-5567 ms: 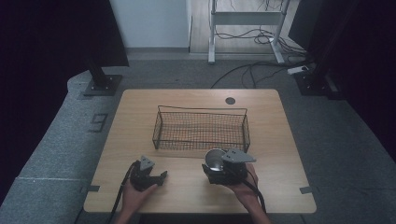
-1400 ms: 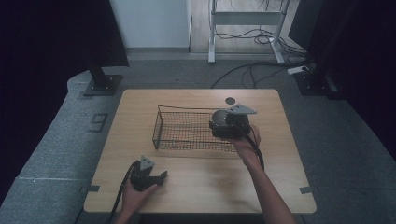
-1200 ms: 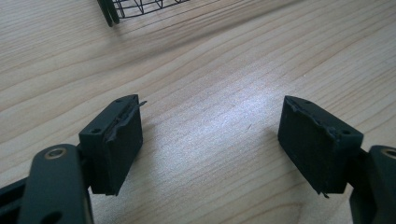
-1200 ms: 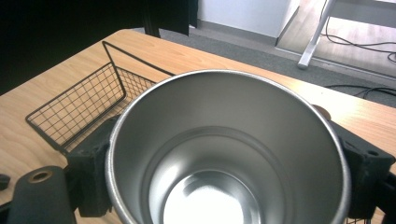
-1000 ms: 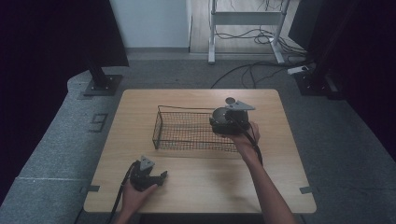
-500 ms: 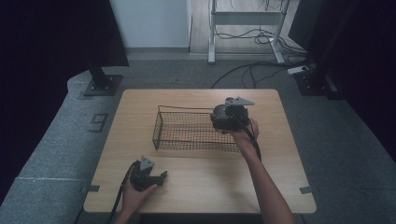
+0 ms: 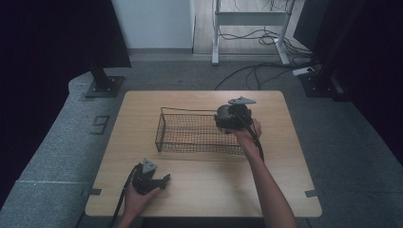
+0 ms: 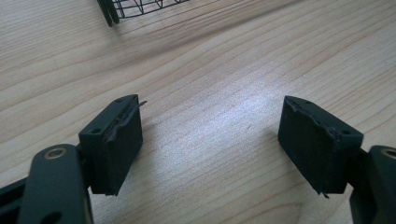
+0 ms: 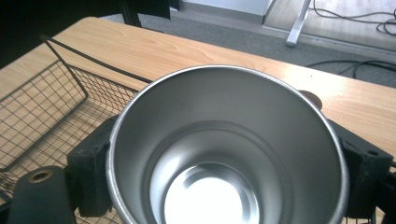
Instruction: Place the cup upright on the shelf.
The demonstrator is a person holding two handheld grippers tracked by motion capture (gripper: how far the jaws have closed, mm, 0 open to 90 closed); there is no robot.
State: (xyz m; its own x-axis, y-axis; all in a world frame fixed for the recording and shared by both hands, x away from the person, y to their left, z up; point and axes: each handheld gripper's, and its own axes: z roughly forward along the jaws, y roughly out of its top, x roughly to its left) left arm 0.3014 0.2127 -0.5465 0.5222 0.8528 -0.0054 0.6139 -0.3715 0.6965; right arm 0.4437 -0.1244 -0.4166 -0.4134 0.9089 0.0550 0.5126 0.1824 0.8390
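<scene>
Wooden tabletop (image 7: 204, 190) is carrying a wire basket (image 7: 199, 133). We are holding right tongs (image 7: 231, 116), clamping a steel cup (image 9: 224, 158), over the basket's far right end; left tongs (image 8: 210, 140) are resting released near the basket's front-left corner.

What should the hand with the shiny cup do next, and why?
Probably lower it a little, straight down into the black wire basket. The right gripper has its jaws shut on the shiny round steel cup, mouth facing the camera, over the basket's right end. Nothing can be seen lying in the basket, and the left gripper rests open on the light wooden table.
</scene>
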